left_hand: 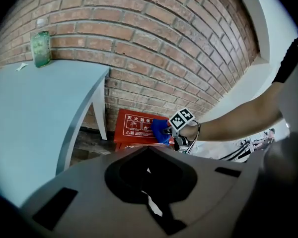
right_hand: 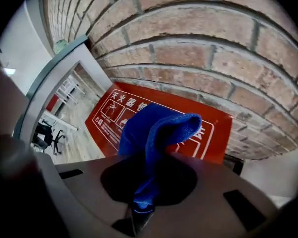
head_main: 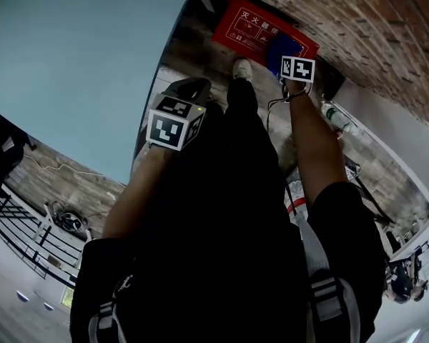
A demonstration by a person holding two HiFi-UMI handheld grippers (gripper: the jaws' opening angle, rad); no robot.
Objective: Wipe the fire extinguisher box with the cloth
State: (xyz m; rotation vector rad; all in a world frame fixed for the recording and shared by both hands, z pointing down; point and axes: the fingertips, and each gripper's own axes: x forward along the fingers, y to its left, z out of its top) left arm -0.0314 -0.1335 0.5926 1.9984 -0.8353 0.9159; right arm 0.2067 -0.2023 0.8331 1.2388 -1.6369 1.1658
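Observation:
The red fire extinguisher box (head_main: 252, 28) stands low against the brick wall, with white print on its front (right_hand: 111, 109). My right gripper (right_hand: 141, 210) is shut on a blue cloth (right_hand: 159, 128), which bunches up over the box's front. In the head view the right gripper (head_main: 293, 59) holds the cloth (head_main: 284, 48) at the box's right end. From the left gripper view, the cloth (left_hand: 160, 131) lies against the box (left_hand: 133, 125). My left gripper (left_hand: 152, 202) is held back from the box, jaws together and holding nothing; in the head view the left gripper (head_main: 180, 109) is near the table's edge.
A light blue table (head_main: 79, 63) stands left of the box, one leg (left_hand: 100, 114) close beside it. A green bottle (left_hand: 40, 48) sits on the table by the brick wall (right_hand: 188, 48). A person's shoe (head_main: 242, 68) is before the box. A clear bottle (head_main: 336, 118) lies at the right.

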